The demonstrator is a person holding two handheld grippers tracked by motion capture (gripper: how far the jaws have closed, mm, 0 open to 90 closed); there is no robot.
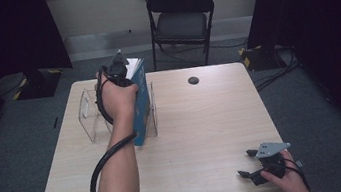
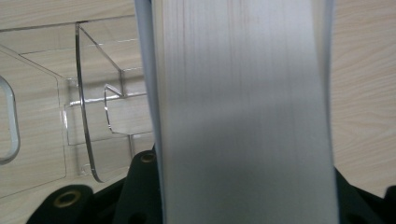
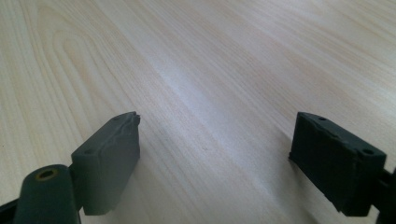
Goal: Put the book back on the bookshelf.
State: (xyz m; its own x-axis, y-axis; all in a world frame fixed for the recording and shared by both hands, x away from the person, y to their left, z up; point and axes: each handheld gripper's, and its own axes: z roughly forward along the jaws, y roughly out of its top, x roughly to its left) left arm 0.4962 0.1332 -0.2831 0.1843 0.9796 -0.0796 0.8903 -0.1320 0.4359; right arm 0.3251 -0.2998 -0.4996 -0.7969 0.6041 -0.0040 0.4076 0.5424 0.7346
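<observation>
Book (image 2: 243, 112) stands upright, clamped in our left tool (image 1: 119, 73), directly above the clear rack (image 1: 92, 118); right tool (image 1: 255, 165) rests apart, far off.

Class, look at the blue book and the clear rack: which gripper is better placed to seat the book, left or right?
Left. The left gripper grips the book above the rack; the right gripper rests open at the table's near edge.
</observation>
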